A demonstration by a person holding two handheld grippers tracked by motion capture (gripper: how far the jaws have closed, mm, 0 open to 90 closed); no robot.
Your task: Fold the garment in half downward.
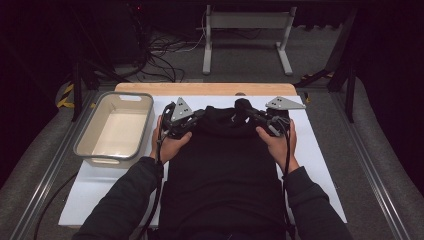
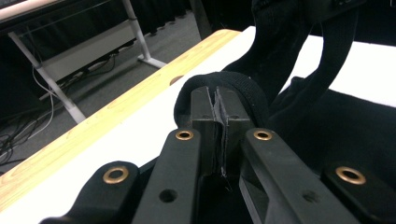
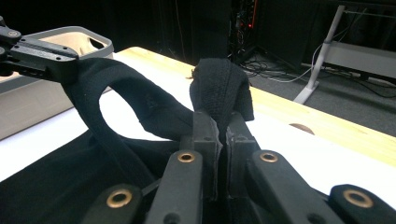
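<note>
At the far left, a grey floor runs beside a metal rail, with yellow-and-black tape near a dark stand. A pale tub (image 1: 114,127) sits on the left part of the bench (image 1: 320,150), whose top is white with a bare wooden strip along the far edge. Just right of the tub, the left tongs (image 1: 192,119) are clamped on a fold of the black garment (image 1: 222,170); the left gripper view shows the cloth wrapped over the closed tips. The garment lies flat down the middle of the bench, its far edge lifted at both corners. The right tongs (image 1: 255,116) are clamped on the other fold. Beyond the bench stand a grey frame (image 1: 247,22) and tangled cables (image 1: 165,55) against dark curtains.
</note>
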